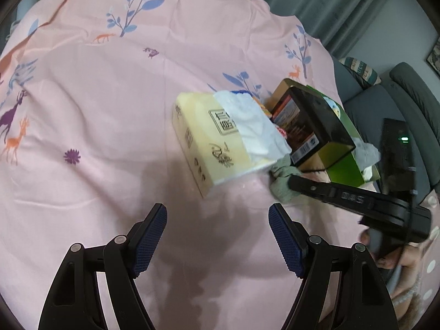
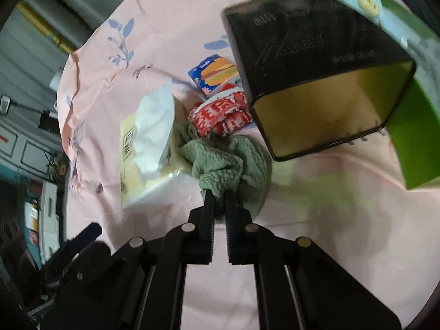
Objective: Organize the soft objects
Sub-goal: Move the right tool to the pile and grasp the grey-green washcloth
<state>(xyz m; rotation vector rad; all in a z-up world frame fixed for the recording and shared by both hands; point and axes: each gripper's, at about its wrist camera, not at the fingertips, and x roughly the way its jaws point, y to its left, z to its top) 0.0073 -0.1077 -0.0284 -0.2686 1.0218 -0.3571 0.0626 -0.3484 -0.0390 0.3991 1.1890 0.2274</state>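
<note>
A green knitted cloth [image 2: 231, 165] lies bunched on the pink tablecloth [image 2: 316, 206]. My right gripper [image 2: 219, 195] is shut on its near edge. The cloth also shows in the left wrist view [image 1: 280, 176], with the right gripper [image 1: 295, 180] reaching in from the right. A yellow tissue pack [image 1: 203, 134] with white tissue [image 1: 253, 121] sticking out lies left of the cloth. A red and white packet [image 2: 222, 112] and a blue burger-print packet [image 2: 214, 74] lie behind the cloth. My left gripper [image 1: 217, 231] is open and empty above bare tablecloth, short of the tissue pack.
A black tin [image 2: 316, 68] lies on its side, its open mouth facing me, beside a green box [image 2: 415, 126]. Both are right of the cloth. A grey sofa [image 1: 398, 96] stands beyond the table's right edge, curtains behind.
</note>
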